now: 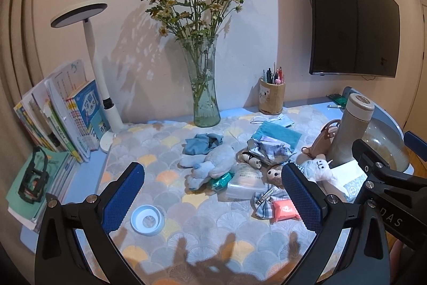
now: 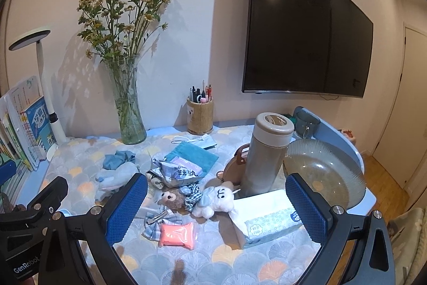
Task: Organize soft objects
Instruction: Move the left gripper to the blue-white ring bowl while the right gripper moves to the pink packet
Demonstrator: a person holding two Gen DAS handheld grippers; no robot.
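Observation:
Soft things lie in a heap mid-table: a pale blue plush (image 1: 210,167) (image 2: 114,178), a blue crumpled cloth (image 1: 204,143) (image 2: 117,159), a white plush (image 1: 319,168) (image 2: 216,200), a brown doll (image 1: 275,175) (image 2: 172,200), a checked bow (image 1: 263,202) (image 2: 157,221), a teal pouch (image 1: 277,134) (image 2: 196,155) and an orange packet (image 1: 284,209) (image 2: 177,231). My left gripper (image 1: 213,196) is open and empty above the table, in front of the heap. My right gripper (image 2: 216,207) is open and empty, framing the white plush and a tissue pack (image 2: 267,221).
A glass vase of flowers (image 1: 205,87) (image 2: 128,103), a lamp (image 1: 98,82), books (image 1: 58,119), a pen holder (image 1: 271,95) (image 2: 200,116) stand at the back. A thermos (image 1: 349,130) (image 2: 264,151), glass bowl (image 2: 323,175), white ring lid (image 1: 146,219) are on the table.

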